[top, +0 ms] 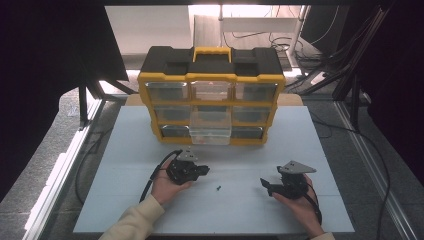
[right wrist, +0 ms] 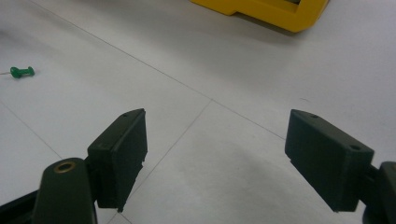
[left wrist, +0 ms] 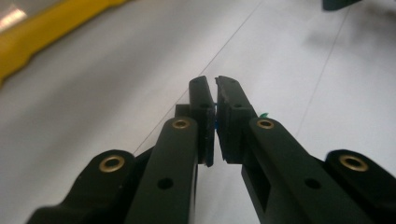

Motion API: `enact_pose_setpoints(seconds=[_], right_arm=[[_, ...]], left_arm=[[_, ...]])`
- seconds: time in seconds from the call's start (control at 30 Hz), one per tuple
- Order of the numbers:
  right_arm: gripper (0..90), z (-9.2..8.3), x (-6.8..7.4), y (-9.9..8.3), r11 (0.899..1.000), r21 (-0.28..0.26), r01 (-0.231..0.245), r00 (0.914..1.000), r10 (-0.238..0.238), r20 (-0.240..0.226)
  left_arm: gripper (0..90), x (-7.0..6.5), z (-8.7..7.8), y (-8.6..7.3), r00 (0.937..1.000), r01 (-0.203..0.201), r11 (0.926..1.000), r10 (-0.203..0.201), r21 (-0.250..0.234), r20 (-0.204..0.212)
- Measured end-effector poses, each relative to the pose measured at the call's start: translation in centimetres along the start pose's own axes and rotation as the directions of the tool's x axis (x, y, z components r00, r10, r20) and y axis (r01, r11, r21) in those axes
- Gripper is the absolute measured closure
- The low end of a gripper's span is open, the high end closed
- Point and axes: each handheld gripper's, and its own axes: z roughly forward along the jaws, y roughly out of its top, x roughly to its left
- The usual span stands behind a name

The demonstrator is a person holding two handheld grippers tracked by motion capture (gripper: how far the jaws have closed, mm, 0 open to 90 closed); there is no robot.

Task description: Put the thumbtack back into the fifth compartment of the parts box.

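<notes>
At twelve o'clock on the white table (top: 125, 200): yellow-and-black drawer organizer (top: 212, 95), upright, clear drawers in three rows, bottom-centre drawer (top: 210, 131) pulled out toward the person. Contents too faint to tell.

At seven o'clock of table centre: left gripper (top: 204, 170), held in a hand, aimed toward three o'clock. Jaws drawn nearly together in the left gripper view (left wrist: 215, 119), a thin blue sliver showing between the pads; possibly a small item pinched, identity not determinable.

At five o'clock: right gripper (top: 265, 184), held low over the table, aimed toward nine o'clock. Jaws wide apart, nothing between them (right wrist: 215, 158).

Between the two grippers, near six o'clock: green pushpin (right wrist: 22, 72), lying on its side on the bare surface, touching neither tool. Appears as a dark speck from the high view (top: 218, 188). Waisted plastic head, thin metal point barely visible.

Risks, as judged: very small, rounded, lying flat. Likely to roll or skid if nudged by one pad before the other. Likely to pivot or squirt out if clamped off-centre on the head. Sharp point liable to catch the surface.
</notes>
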Motion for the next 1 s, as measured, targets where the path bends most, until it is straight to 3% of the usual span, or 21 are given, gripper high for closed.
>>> enact_pose_setpoints(seconds=[0.17,0.53,1.0], right_arm=[[21.6,0.0,0.0,0.0,1.0,-0.001,-0.002,1.0,0.002,0.0],[21.6,0.0,0.0,0.0,1.0,-0.001,0.0,1.0,0.0,0.0],[21.6,0.0,0.0,0.0,1.0,0.0,0.001,1.0,-0.001,0.002]], left_arm=[[85.5,0.0,-1.5,0.2,1.0,0.0,0.9987,0.0,-0.052,0.0],[85.4,0.1,-3.7,0.7,1.0,0.008,0.9932,-0.008,-0.117,-0.004],[85.4,0.2,-6.7,1.4,0.9996,0.017,0.977,-0.021,-0.213,-0.018]])
